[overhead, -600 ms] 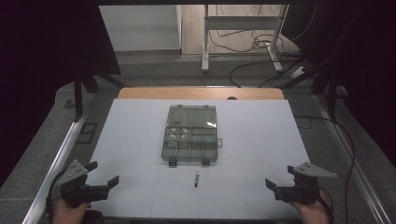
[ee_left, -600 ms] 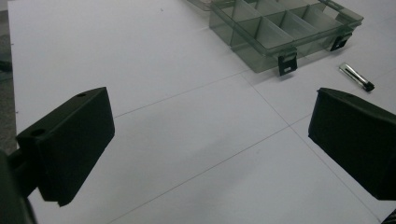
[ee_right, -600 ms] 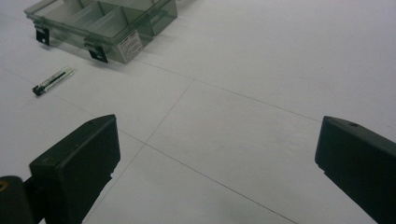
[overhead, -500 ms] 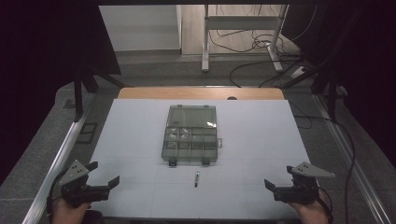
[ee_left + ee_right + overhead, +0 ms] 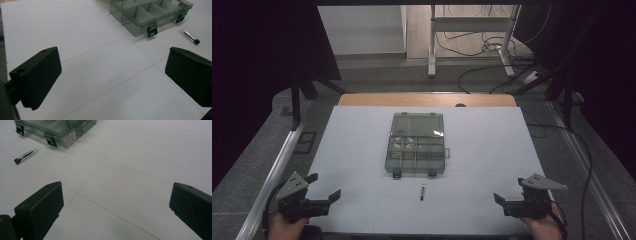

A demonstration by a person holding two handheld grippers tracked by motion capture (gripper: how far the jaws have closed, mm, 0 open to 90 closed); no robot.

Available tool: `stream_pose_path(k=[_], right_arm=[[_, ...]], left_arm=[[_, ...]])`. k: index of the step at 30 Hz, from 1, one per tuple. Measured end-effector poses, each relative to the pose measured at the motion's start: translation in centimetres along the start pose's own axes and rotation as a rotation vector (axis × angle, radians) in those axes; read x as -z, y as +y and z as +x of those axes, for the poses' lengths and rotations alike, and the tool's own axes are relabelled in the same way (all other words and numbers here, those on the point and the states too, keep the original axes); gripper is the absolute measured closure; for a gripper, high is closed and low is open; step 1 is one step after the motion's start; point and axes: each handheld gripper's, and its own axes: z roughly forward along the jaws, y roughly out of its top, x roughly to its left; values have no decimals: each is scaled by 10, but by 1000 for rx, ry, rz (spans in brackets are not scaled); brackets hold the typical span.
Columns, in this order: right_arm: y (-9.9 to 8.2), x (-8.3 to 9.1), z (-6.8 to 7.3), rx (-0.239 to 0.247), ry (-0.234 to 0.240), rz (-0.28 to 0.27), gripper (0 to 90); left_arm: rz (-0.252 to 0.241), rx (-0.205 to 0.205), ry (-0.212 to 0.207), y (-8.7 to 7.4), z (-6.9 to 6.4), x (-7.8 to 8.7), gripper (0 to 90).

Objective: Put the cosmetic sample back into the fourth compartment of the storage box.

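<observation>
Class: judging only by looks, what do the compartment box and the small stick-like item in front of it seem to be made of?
Compartment box: probably smoky, glossy clear plastic, since the dividers show through its walls and the lid catches glare; its latches look like opaque black plastic.
Small stick-like item: apparently a clear tube, plastic or glass, with a black tip; a dark core shows through in the right gripper view. Too small to be sure.

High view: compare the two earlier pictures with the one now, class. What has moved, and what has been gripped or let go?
Nothing has visibly changed. The left gripper and right gripper stay open at the table's near corners, holding nothing. The clear compartment box and the small pen-like item in front of it lie where they were on the white table.
</observation>
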Motion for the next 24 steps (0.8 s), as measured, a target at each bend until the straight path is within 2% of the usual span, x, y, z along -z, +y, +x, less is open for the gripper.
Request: stream_pose_path(k=[8, 11, 15, 24], right_arm=[[1, -3, 1, 14, 9, 23, 0], [2, -3, 3, 28, -3, 27, 0], [5, -4, 6, 0, 35, 2, 0], [9, -13, 16, 40, 73, 18, 0]], left_arm=[[-10, 1, -18, -1, 1, 1, 11], [-10, 5, -21, -1, 2, 1, 11], [-10, 1, -21, -1, 1, 1, 12], [-5, -5, -21, 0, 0, 0, 13]])
